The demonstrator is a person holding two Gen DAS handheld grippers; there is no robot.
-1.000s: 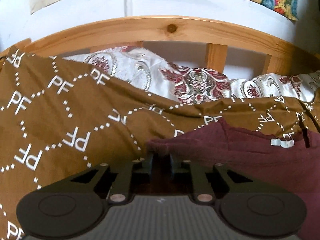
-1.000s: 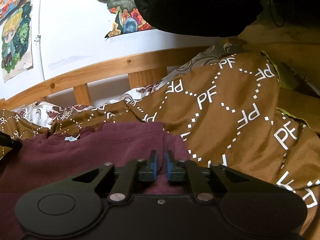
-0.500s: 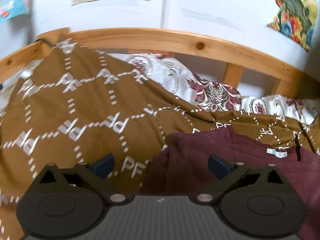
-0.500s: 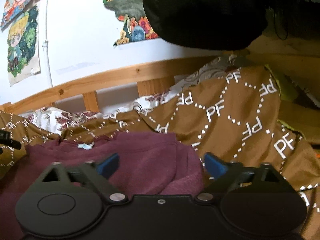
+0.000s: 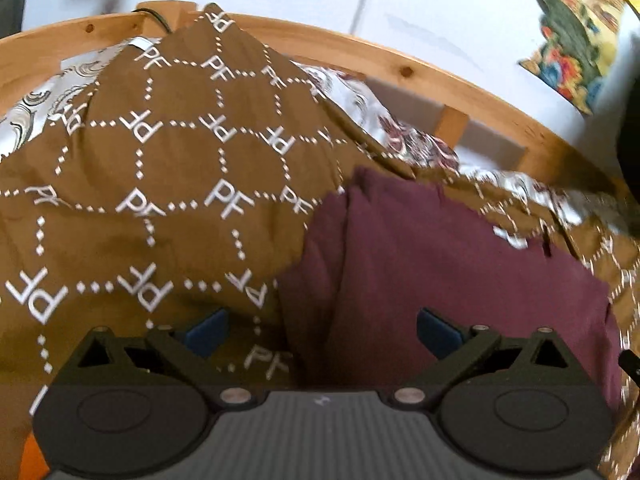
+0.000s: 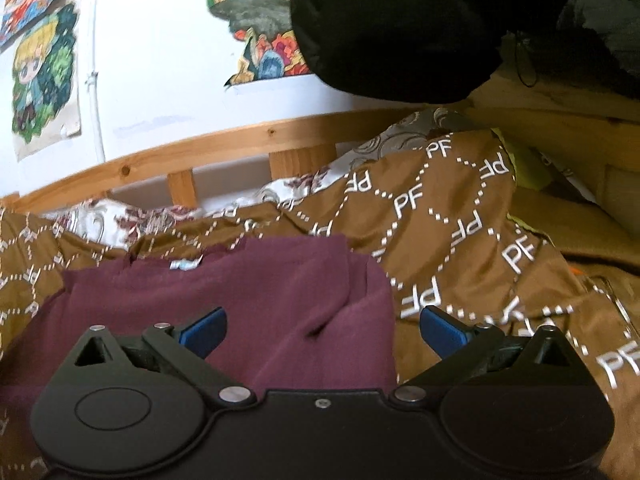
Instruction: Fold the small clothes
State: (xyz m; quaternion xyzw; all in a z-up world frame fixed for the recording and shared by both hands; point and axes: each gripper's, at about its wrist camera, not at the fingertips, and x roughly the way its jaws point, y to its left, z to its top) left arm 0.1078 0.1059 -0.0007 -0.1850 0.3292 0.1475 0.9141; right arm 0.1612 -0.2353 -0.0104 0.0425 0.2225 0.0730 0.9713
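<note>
Both jaws spread and holding nothing, the left hand-held gripper [image 5: 318, 330] and right hand-held gripper [image 6: 322, 330] hover over a maroon garment [image 6: 240, 300] on the bed's brown blanket [image 5: 160, 200], its side edges apparently turned in, awaiting a fresh grasp.

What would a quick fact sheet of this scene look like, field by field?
Garment: maroon soft-fabric small garment, lying partly folded, its small white label at the far edge
Surface: brown bedspread printed with white PF letters
Behind: curved light wooden bed rail, white floral pillow, colourful pictures on the white wall
Left tool: open, holding nothing, over the garment's left edge
Right tool: open, holding nothing, over the garment's right edge
Overhead: large black shape, unclear what it is
</note>
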